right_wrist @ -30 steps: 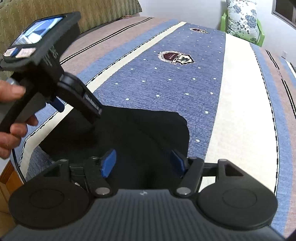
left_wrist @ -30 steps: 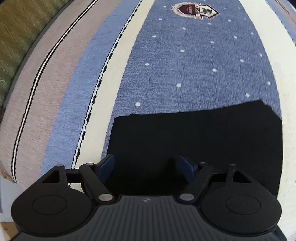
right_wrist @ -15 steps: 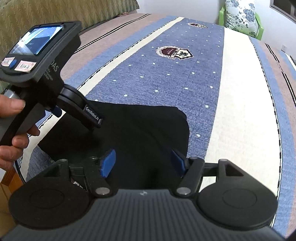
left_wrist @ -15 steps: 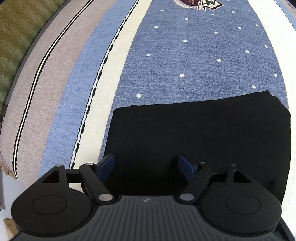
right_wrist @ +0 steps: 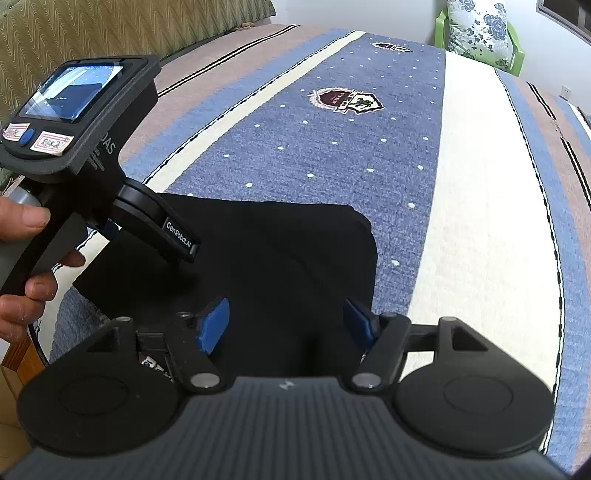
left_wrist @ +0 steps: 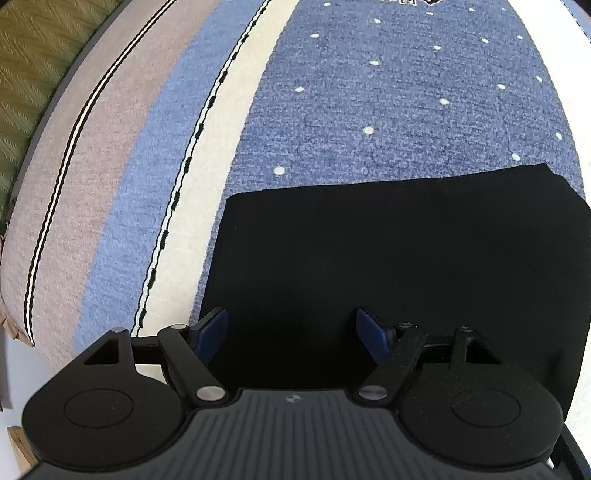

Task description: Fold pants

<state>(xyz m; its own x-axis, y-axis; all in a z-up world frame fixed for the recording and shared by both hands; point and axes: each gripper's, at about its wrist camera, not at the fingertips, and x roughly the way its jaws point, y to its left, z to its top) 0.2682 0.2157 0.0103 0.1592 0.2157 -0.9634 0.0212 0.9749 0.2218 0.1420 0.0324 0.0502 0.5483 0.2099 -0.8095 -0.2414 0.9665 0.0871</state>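
Observation:
The black pants [left_wrist: 399, 258] lie folded into a flat rectangle on the striped bed cover; they also show in the right wrist view [right_wrist: 280, 258]. My left gripper [left_wrist: 291, 332] is open and empty, hovering over the near left part of the pants. In the right wrist view the left gripper [right_wrist: 177, 240] appears at the left, held by a hand, its tip over the pants. My right gripper [right_wrist: 284, 325] is open and empty above the pants' near edge.
The bed cover [right_wrist: 369, 155] has blue, cream and brown stripes with a crest [right_wrist: 347, 101]. An olive headboard [right_wrist: 110, 33] runs along the left. A green chair with a floral cushion [right_wrist: 480, 33] stands at the far end. The bed's near left edge [left_wrist: 14, 332] drops off.
Both grippers have lifted back a little from the pants. The pants lie still. Both stay open.

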